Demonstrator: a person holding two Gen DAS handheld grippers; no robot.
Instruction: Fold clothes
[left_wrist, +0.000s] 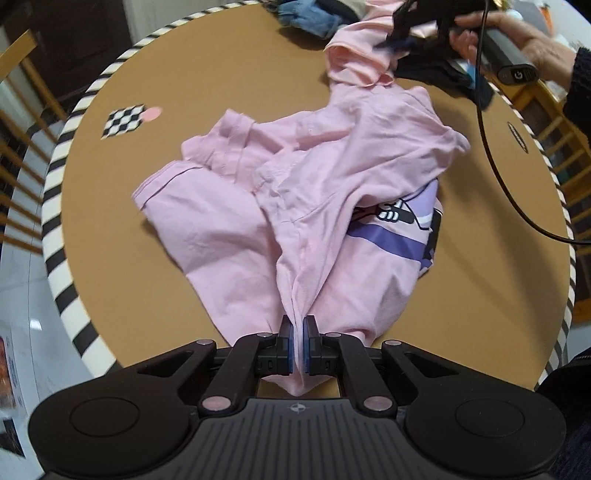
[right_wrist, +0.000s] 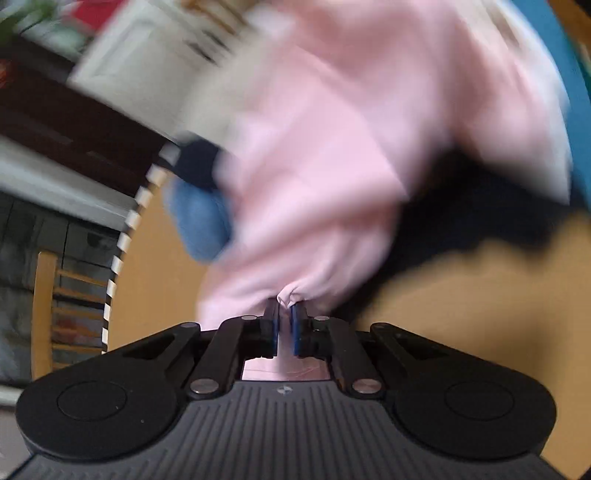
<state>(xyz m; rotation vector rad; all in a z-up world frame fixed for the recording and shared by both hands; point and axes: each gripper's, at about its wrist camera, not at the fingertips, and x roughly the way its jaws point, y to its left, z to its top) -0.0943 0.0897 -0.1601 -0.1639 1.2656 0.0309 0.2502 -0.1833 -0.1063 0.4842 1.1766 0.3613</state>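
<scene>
Left gripper: nearest the lens, clamped on a bunched pink fold.
Right gripper: pinched on a gathered tuck of the same pink cloth; view blurred.
Shirt: pink, crumpled across the middle of the round table, one end drawn up toward the far right edge, purple print showing at the right side.
Handling, as a judgement: light, soft, limp; sags and wrinkles between the two holds; not fragile; thin cloth likely to slip from a shallow pinch.
Where to hold, as a judgement: hem corners or shoulder seams, not mid-panel bunches, so the cloth spreads flat.
Count: one pink shirt; two grippers; one blue garment and one dark garment at the far edge, touching the shirt's raised end.
Other: checkered marker left of the shirt; hand on the right gripper's handle.
</scene>
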